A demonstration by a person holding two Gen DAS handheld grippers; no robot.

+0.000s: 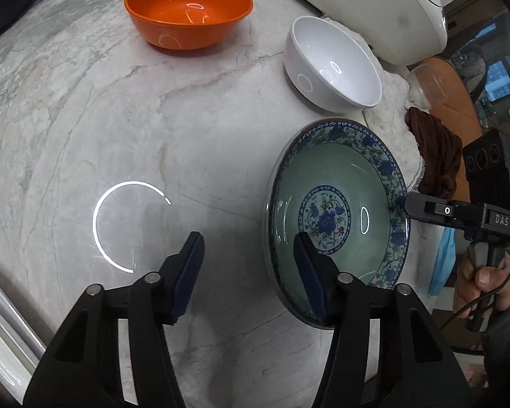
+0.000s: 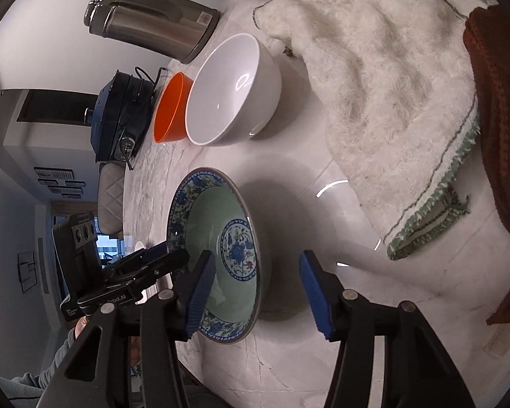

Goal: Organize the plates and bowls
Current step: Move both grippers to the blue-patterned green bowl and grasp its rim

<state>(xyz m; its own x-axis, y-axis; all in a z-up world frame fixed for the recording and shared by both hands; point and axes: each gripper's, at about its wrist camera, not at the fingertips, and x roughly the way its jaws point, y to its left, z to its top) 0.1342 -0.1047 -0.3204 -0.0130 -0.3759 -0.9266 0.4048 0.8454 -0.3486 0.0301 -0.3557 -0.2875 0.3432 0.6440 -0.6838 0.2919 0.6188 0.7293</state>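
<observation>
A deep plate (image 1: 340,176) with a green well and a blue floral rim sits on the marble counter (image 1: 85,119). My left gripper (image 1: 248,241) is open and straddles the plate's left rim, with one pad over the well and the other outside; neither pad presses on it. In the right wrist view my right gripper (image 2: 256,261) is open and straddles the opposite rim of the plate (image 2: 214,214) in the same way. One of its fingers (image 1: 416,205) shows at that rim. Farther back stand a white bowl (image 1: 336,64) and an orange bowl (image 1: 187,6).
A white cooker (image 1: 374,0) stands behind the white bowl. A white towel (image 2: 374,85) and a brown cloth (image 2: 499,102) lie beside the plate. A steel kettle (image 2: 153,20) and a black appliance (image 2: 119,119) line the far edge. A person's hand (image 1: 482,282) holds the right gripper's handle.
</observation>
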